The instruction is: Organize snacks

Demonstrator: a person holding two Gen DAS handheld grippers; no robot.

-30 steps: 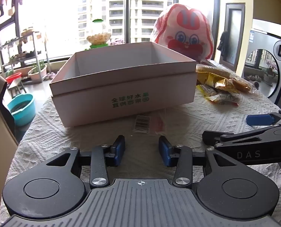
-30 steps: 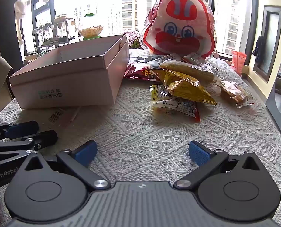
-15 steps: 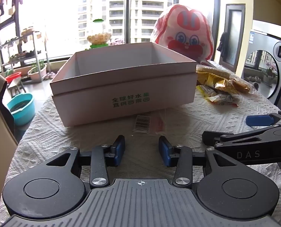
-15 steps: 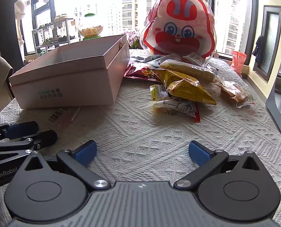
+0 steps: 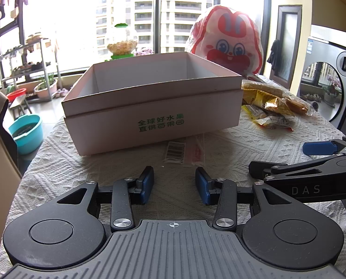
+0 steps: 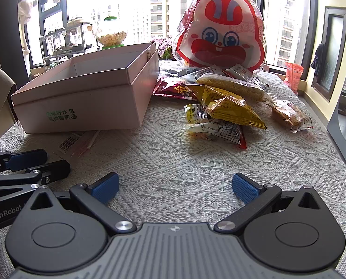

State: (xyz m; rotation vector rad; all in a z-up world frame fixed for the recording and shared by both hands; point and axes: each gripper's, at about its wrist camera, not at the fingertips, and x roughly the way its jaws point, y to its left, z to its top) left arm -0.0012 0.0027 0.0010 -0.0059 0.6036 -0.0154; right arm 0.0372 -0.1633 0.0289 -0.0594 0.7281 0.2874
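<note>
Poised low over the near edge of a table (image 6: 196, 162) spread with a white textured cloth: left gripper (image 5: 174, 183), blue fingers partly spread and pinching nothing, and right gripper (image 6: 174, 187), fingers spread wide, likewise empty. Ahead on the left, an open pale-pink cardboard box (image 5: 154, 107) with green lettering, seemingly set out as the bin for the snacks, interior bare as far as visible. Heaped to its right toward the far edge, the snack packets (image 6: 221, 109): yellow, red and clear wrappers, a wrapped cake (image 6: 287, 116) slightly apart, all backed by a big rabbit-face bag (image 6: 221, 32). Lying flat just before the box, a clear barcoded wrapper (image 5: 184, 151), nearest the left gripper and probably an easy first pick. Unchanged from a second earlier: neither gripper moved, nothing shifted.
</note>
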